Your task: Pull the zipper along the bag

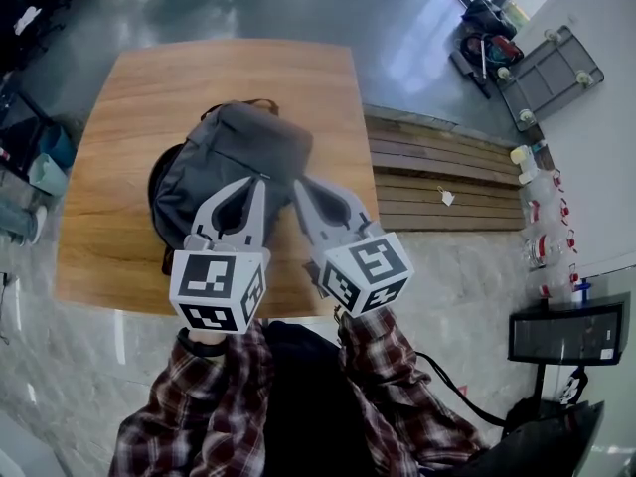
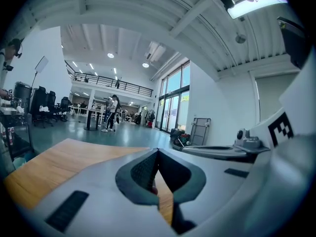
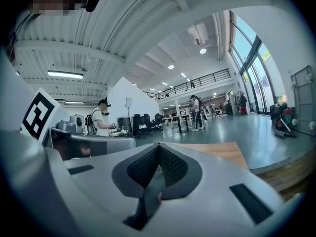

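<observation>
To do this step well, the left gripper (image 1: 258, 183) and right gripper (image 1: 299, 183) should probably drop lower and spread. One would steady the fabric while the other pinches the zipper pull, which I cannot make out from here. Both grippers are pressed together with nothing between the jaws. They hang over the grey backpack (image 1: 234, 152), which lies on the wooden bench (image 1: 109, 117).
</observation>
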`<act>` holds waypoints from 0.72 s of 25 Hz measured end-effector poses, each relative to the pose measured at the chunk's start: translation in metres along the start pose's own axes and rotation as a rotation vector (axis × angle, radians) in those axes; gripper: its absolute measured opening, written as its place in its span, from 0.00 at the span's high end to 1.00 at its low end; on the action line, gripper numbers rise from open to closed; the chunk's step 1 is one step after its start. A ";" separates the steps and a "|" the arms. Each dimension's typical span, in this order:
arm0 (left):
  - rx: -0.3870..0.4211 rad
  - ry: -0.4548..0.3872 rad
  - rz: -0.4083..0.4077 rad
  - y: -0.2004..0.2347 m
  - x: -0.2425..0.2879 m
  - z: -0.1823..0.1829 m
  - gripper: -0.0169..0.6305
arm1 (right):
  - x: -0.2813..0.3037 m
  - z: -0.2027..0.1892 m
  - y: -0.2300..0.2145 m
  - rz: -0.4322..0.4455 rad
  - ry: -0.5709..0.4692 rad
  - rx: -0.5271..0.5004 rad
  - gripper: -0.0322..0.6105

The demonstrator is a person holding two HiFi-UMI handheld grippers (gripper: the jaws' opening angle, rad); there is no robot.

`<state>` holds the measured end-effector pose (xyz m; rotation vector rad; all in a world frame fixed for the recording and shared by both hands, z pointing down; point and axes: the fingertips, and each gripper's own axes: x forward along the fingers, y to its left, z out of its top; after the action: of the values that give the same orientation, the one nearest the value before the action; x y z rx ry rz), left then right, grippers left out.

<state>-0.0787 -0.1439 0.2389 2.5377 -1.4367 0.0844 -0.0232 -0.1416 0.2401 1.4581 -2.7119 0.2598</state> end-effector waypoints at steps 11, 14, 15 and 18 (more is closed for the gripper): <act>0.000 0.009 -0.015 -0.006 0.004 -0.002 0.96 | -0.002 -0.001 0.001 0.014 0.000 -0.004 0.94; 0.000 0.008 -0.018 -0.006 0.003 -0.002 0.96 | -0.001 0.000 0.003 0.015 0.001 -0.008 0.94; 0.001 0.008 -0.019 -0.006 0.004 -0.002 0.96 | -0.001 0.000 0.003 0.015 0.001 -0.009 0.94; 0.002 0.008 -0.020 -0.005 0.005 -0.004 0.96 | -0.001 -0.001 0.003 0.013 0.000 -0.012 0.94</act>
<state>-0.0718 -0.1449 0.2428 2.5495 -1.4082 0.0926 -0.0253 -0.1394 0.2407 1.4377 -2.7184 0.2435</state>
